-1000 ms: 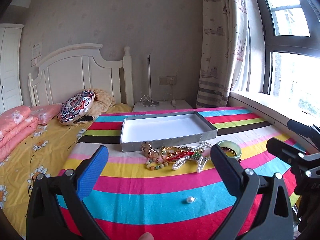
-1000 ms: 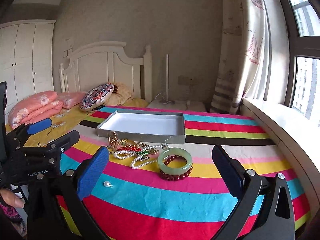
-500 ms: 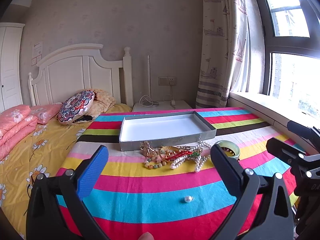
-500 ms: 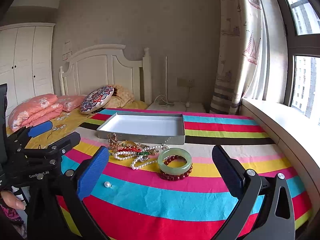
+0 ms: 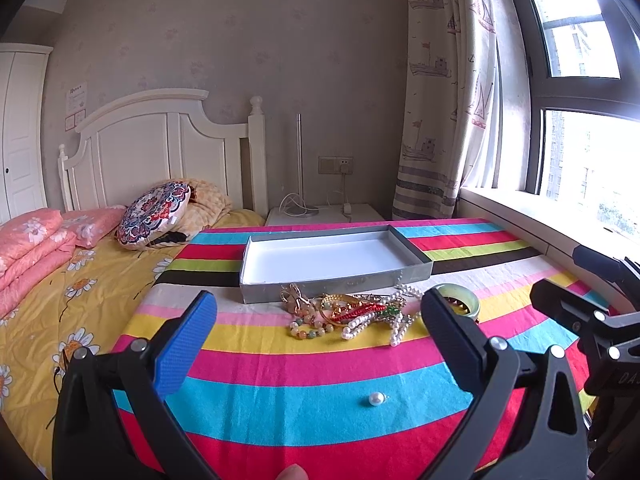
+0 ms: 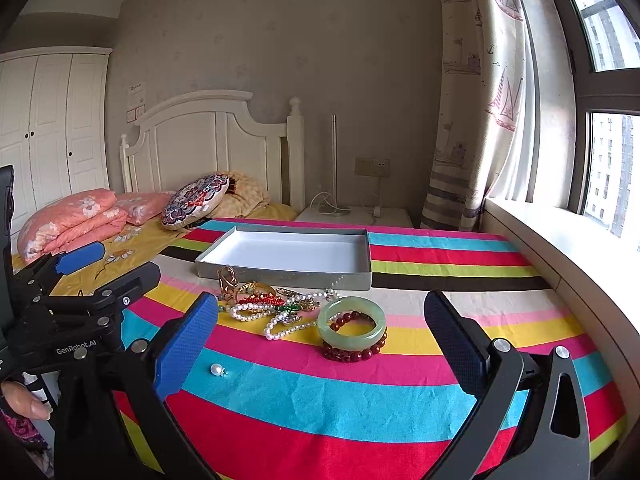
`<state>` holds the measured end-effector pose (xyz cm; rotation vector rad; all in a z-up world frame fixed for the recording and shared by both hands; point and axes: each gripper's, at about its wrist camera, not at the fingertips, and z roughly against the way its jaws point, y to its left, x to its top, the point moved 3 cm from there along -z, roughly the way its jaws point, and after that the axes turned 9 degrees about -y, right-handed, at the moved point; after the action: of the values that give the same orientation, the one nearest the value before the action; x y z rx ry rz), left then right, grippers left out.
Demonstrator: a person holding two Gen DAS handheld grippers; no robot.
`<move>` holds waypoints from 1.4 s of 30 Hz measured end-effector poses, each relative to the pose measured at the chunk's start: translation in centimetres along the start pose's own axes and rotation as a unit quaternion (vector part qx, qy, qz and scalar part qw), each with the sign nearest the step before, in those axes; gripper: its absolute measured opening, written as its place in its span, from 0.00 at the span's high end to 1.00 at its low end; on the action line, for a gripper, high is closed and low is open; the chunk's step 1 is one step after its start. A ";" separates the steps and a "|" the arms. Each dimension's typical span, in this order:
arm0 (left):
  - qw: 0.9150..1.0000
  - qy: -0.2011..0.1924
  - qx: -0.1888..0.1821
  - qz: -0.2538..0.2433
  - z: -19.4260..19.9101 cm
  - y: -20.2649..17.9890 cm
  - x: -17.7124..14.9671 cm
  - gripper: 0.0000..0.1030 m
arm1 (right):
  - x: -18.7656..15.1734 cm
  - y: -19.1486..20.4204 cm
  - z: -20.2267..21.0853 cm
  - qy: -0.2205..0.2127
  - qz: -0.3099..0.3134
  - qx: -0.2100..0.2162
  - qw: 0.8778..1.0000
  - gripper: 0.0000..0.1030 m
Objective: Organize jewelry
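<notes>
A shallow grey box [image 5: 334, 258] [image 6: 288, 254] with a white inside stands bare on the striped cloth. In front of it lies a tangle of jewelry [image 5: 352, 314] [image 6: 272, 306]: pearl strings, gold pieces, a red and green piece. A green bangle [image 6: 352, 322] rests on a dark red bead bracelet [image 6: 354, 354]. One loose pearl [image 5: 376, 399] [image 6: 217, 369] lies nearer on the blue stripe. My left gripper [image 5: 320, 344] is open and holds nothing, short of the pile. My right gripper [image 6: 320, 344] is open too, above the cloth near the bangle.
The striped cloth [image 6: 360, 400] covers a table beside a bed with a yellow sheet [image 5: 60, 300], pink quilts and a round cushion [image 5: 154, 214]. A window sill [image 6: 560, 248] and curtain run along the right. A white nightstand [image 5: 320, 214] stands behind.
Both views have shifted slightly; the box and jewelry sit a little lower and closer in frame. Nothing on the cloth has moved, and both grippers stay open.
</notes>
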<state>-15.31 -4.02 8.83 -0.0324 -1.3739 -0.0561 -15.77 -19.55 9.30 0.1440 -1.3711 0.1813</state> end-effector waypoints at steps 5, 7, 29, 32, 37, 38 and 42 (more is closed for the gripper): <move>1.000 0.000 0.000 0.000 0.0 0.0 0.0 0.02 | 0.0 0.1 0.1 -0.001 -0.001 0.001 1.000 0.04; 1.000 -0.001 0.000 0.000 0.0 0.0 0.0 0.02 | 0.0 0.0 0.1 -0.002 -0.001 0.001 1.000 0.04; 1.000 0.000 0.001 0.004 -0.2 0.0 -0.8 0.02 | -1.5 -1.2 -1.1 0.004 -0.045 0.032 0.998 0.04; 1.000 0.010 0.007 0.008 -0.9 0.5 -1.7 0.02 | -2.7 -1.5 -2.2 0.034 -0.044 0.029 0.998 0.04; 1.000 0.025 0.013 0.010 -2.2 1.2 -3.0 0.02 | -4.6 -2.1 -3.7 0.073 -0.041 0.012 0.996 0.04; 0.999 0.027 0.019 0.002 -2.4 1.2 -3.3 0.02 | -4.8 -2.4 -3.8 0.075 -0.038 0.002 0.996 0.04; 0.999 0.042 0.023 -0.009 -3.0 1.7 -4.2 0.02 | -5.7 -3.8 -5.3 0.106 -0.040 -0.032 0.993 0.04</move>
<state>-13.05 -2.45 4.11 0.0199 -1.2916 -0.0405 -10.96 -22.45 2.70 0.1226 -1.1561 0.0819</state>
